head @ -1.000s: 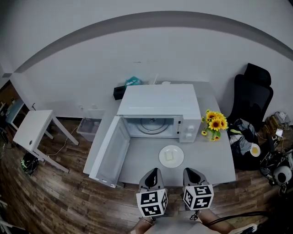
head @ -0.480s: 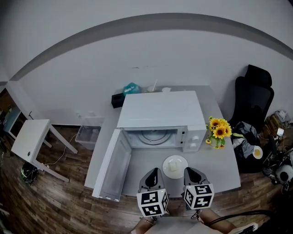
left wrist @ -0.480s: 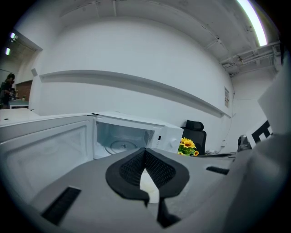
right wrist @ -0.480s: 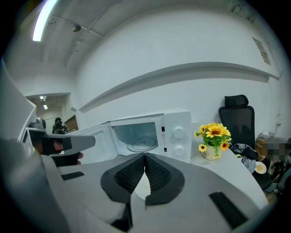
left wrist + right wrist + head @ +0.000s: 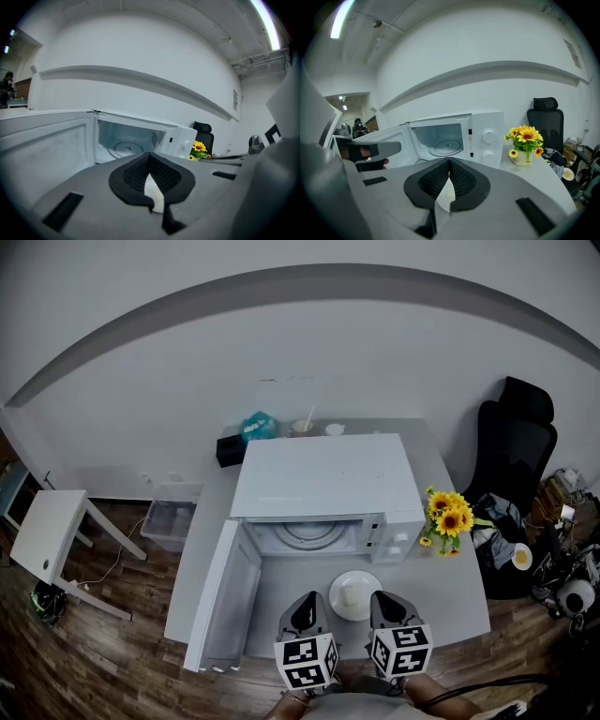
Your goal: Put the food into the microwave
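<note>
By plate (image 5: pixel 341 607): L-grip (image 5: pixel 308 597), R-grip (image 5: pixel 382 595) fingers together, empty.

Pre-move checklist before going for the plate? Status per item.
1. The door of the microwave open: ok, swung wide to the left.
2. The cavity free: ok, only the turntable shows.
3. The food on the plate in reach: ok, on the table just ahead of both grippers.
4. The left gripper ready to grasp: not ok, jaws shut, empty.
5. The right gripper ready to grasp: not ok, jaws shut, empty.
6. The sunflowers off the path: ok, right of the microwave.
</note>
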A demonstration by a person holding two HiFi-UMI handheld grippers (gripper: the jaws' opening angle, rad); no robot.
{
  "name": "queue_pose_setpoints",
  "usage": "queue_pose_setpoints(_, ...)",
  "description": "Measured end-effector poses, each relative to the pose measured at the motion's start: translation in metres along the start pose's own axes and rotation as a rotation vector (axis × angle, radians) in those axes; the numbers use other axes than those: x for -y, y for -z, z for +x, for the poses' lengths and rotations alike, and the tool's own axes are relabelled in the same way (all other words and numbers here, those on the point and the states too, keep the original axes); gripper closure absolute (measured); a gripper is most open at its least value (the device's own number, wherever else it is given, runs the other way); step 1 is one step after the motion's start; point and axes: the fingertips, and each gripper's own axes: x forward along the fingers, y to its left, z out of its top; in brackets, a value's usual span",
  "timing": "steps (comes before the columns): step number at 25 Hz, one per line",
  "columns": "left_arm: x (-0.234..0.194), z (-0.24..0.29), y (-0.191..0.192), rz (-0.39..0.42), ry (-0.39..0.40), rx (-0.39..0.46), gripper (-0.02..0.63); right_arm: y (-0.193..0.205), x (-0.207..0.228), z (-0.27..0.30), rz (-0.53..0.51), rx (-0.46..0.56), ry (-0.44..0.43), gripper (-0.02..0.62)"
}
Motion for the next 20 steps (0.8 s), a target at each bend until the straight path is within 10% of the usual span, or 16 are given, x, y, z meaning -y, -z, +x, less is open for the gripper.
queue_pose_setpoints(20,0.019,0.024,0.034,0.009,-0.039,-0.112,0.604,0.013,0.031,0.023,0.024,-0.072,-0.044,0.578)
